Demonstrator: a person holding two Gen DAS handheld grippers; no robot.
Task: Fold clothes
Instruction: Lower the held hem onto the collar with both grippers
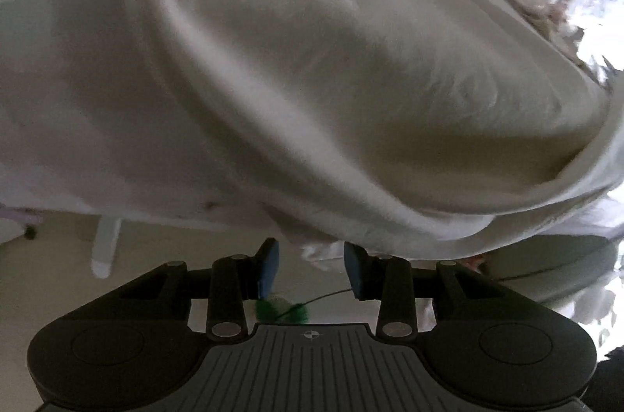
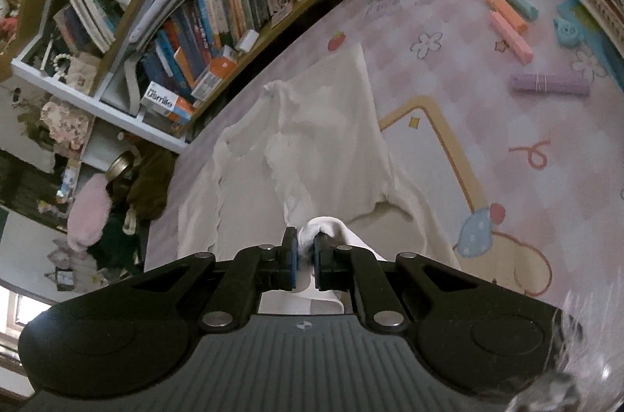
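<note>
A cream garment (image 2: 312, 154) is lying spread on the pink mat (image 2: 487, 123), near the bookshelf (image 2: 187, 22) at far left. The right gripper (image 2: 306, 250) is pinching a fold of it. The left gripper (image 1: 311, 265) is hanging partly open, empty, with cloth (image 1: 312, 80) just beyond its blue pads (image 1: 269, 267).

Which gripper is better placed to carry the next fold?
Right, probably. The right gripper is shut on a bunch of the cream garment; the left gripper is open, its pads gripping nothing, cloth just beyond.
</note>
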